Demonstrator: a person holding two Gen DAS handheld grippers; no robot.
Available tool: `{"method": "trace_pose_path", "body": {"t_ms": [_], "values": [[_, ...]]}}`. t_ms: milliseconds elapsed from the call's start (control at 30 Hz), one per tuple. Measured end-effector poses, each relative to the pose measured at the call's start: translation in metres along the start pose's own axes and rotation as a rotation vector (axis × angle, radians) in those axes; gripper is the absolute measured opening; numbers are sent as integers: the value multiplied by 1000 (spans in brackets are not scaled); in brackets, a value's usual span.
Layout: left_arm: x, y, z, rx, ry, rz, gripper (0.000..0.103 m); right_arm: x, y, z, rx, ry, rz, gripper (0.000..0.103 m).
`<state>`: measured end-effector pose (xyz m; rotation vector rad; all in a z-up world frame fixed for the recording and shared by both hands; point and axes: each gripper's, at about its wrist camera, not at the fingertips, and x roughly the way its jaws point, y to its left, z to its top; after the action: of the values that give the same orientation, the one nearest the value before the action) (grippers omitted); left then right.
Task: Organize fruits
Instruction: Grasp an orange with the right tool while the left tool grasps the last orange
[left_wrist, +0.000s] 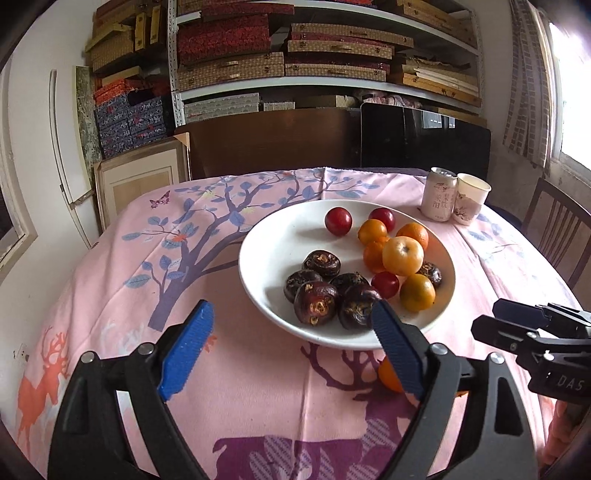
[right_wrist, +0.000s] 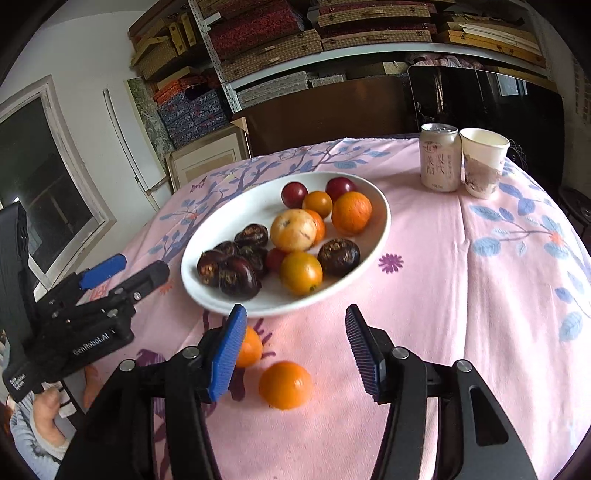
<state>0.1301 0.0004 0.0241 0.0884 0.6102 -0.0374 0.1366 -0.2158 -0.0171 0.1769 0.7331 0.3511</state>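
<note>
My left hand-held gripper (left_wrist: 291, 326) hovers wide open and empty at the near rim of the plate (right_wrist: 373, 243) of fruits (right_wrist: 293, 230). My right hand-held gripper (right_wrist: 295, 330) is partly open, holding nothing; two oranges (right_wrist: 285, 384) lie on the table (right_wrist: 480, 295) just before the plate, one between its fingers

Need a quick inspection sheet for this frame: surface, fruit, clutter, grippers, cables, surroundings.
Surface: pink patterned tablecloth, wrinkled.
Job's things: white bowl holding dark, red and orange fruits; two oranges lie on the cloth in front of it.
Clutter: drink can and paper cup, side by side at the far right.
Grippers: left gripper open, empty; right gripper open, above the loose oranges.
Cables: nothing seen.
Surroundings: shelves stacked with boxes, wooden chair.
</note>
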Motion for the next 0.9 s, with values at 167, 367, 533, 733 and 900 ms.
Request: {"method": "trace_pose_path", "body": {"t_ms": [167, 367, 533, 733, 900], "values": [[-12, 2, -14, -8, 2, 15, 87, -4, 6, -18, -43, 25, -6, 69], [-18, 8, -17, -21, -17, 52, 96, 7, 14, -24, -74, 77, -18, 70], [-15, 6, -17, -13, -3, 54, 97, 19, 20, -30, -109, 120, -36, 71], [-17, 3, -17, 1, -12, 56, 98, 25, 27, -36, -143, 144, -33, 71], [-17, 3, -17, 2, -9, 55, 98, 25, 24, -35, -128, 140, -17, 68]]}}
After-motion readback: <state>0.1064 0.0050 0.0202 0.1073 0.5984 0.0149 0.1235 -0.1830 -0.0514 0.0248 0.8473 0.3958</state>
